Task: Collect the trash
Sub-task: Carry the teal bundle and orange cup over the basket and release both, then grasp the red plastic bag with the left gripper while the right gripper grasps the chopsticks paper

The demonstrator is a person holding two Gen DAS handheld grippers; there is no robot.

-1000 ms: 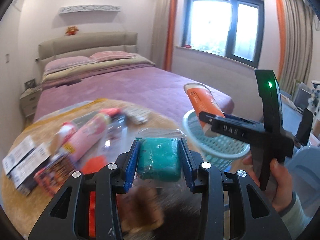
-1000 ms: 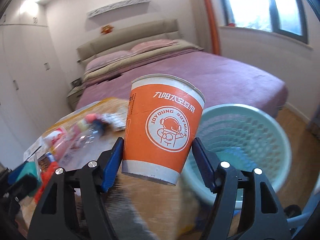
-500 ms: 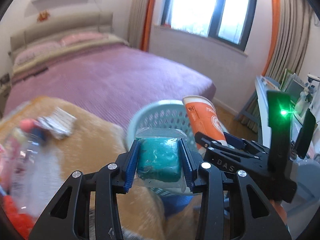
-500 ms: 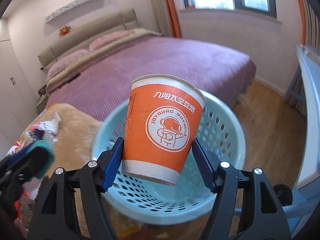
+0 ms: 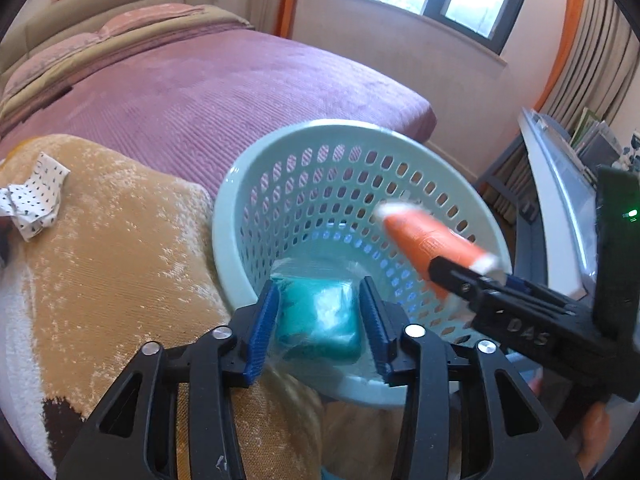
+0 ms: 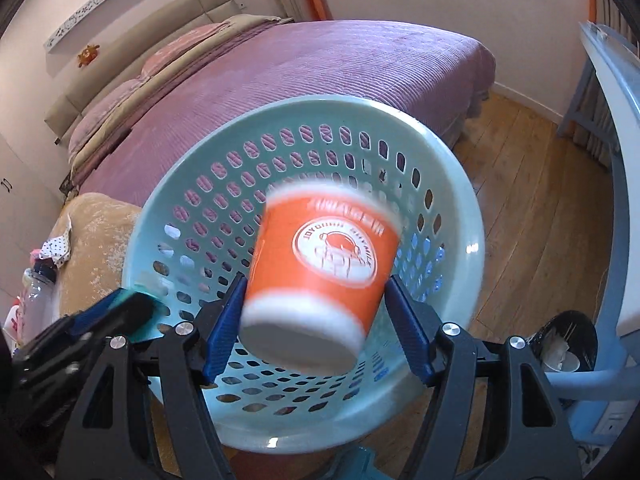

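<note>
Now, from the left wrist view, your left claw (image 5: 320,316) is clamped on the teal packet in clear wrap (image 5: 318,318), its blue pads pressed against both sides. The packet sits just over the near rim of the pale green perforated basket (image 5: 248,184), with the basket's hollow straight ahead and below. That basket stands off the table's far right edge, touching the golden cloth (image 5: 120,248). A crumpled spotted paper (image 5: 34,196) lies near the table's far left edge. Your right claw (image 5: 460,280) reaches in from the right, deeper over the basket than the left.

From the right wrist view, your right claw (image 6: 316,312) has its fingers spread, and the orange paper cup (image 6: 324,264) is blurred and tilted between them, apparently slipping free. It hangs over the middle of the basket (image 6: 460,208), rim away from you, base toward you. Judging by this, the cup drops cleanly; the packet needs only a slight push forward before you let go.
</note>
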